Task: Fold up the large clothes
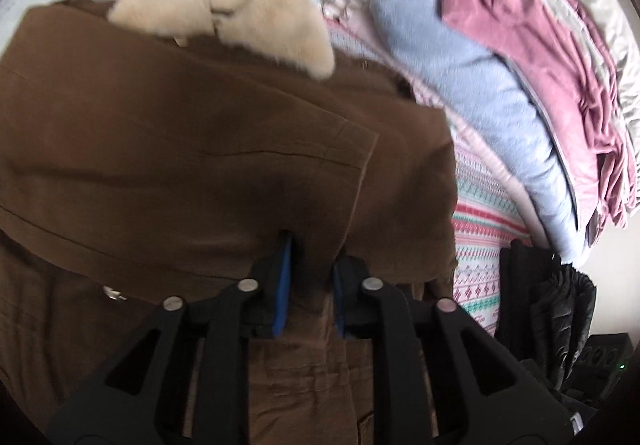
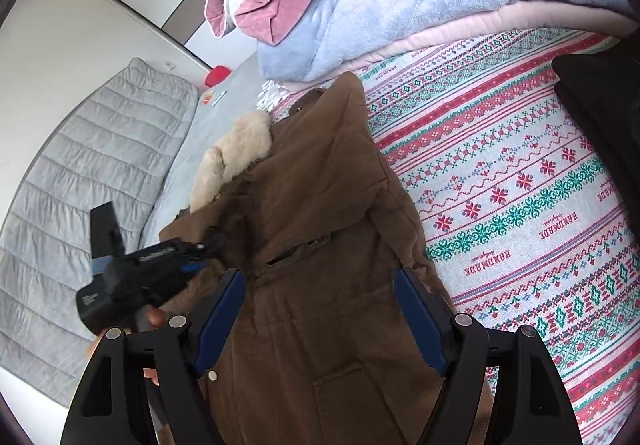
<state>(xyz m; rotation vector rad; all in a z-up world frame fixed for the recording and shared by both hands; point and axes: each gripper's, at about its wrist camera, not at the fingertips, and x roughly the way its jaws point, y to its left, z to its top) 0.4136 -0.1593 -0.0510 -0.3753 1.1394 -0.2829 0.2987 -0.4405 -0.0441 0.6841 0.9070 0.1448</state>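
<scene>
- Brown coat (image 1: 200, 149) (image 2: 320, 205): laid lengthwise on patterned bedspread (image 1: 476, 245) (image 2: 520, 185), partly folded over itself, cream fur collar (image 1: 240, 13) (image 2: 236, 153) at the far end.
- Left gripper (image 1: 312, 269) (image 2: 210, 249): tilted down at the coat's left edge, fingertips tucked beneath a folded flap of brown cloth. Blue pads (image 1: 283, 285) close together with a narrow gap, brown fabric showing in that gap. Cannot tell whether pinching the cloth or merely resting in it.
- Seen from the right wrist: part of a hand (image 2: 154, 315) behind the left gripper's black body.
- Right gripper (image 2: 320, 313): jaws spread wide, poised above the coat's lower half near a pocket. Nothing clamped; cloth lies beneath, between the two pads.
- Behind the collar: piled bedding (image 1: 500, 65) (image 2: 400, 5) in pink, pale blue and light pink, stacked on the bedspread.
- At the bedspread's right edge: black garment (image 1: 560, 305) (image 2: 600, 97), apart from the coat.
- To the coat's left: grey quilted pad (image 2: 100, 165) along a white wall; small red object (image 2: 217, 76) far back on the grey surface, too small to identify.
</scene>
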